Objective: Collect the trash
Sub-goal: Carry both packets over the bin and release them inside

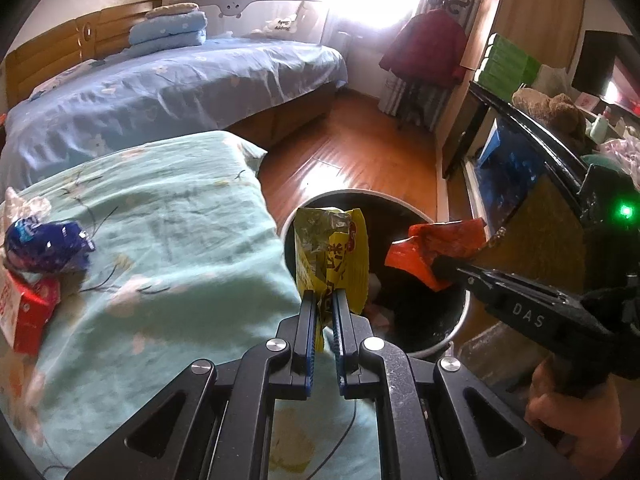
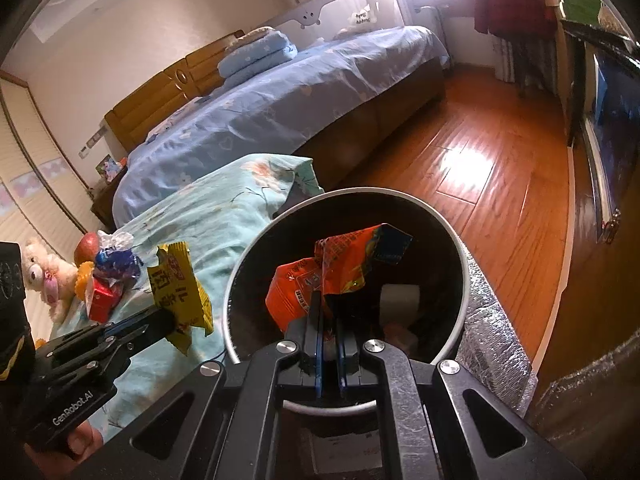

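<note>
left gripper [image 1: 324, 294] pinching a yellow snack wrapper [image 1: 330, 256], fingers pressed tight on its lower edge. wrapper stands upright above the fingers, at the near-left rim of the trash bin [image 1: 460, 320]; in the right wrist view it sits just left of the bin, over the edge of the teal floral bedspread [image 1: 160, 240].

right gripper [image 2: 329, 312] pressed together on an orange snack wrapper [image 2: 320, 276], crumpled, with a blue corner at the top. it's held over the bin's open mouth, inside the rim outline in the right wrist view. from the left wrist view the same wrapper shows at the bin's right side, clamped at the fingertips.

bin: round, light rim, black inside, standing on the wood floor [image 2: 480, 168] right beside the bedspread. a white roll-like thing [image 2: 400, 300] and some pale scraps lie at the bottom.

still on the bedspread, well apart from the bin: blue crumpled wrapper [image 1: 48, 246], red carton [image 1: 30, 312], clear plastic scrap [image 1: 26, 206]. plush bear [image 2: 40, 272] beyond them.
</note>
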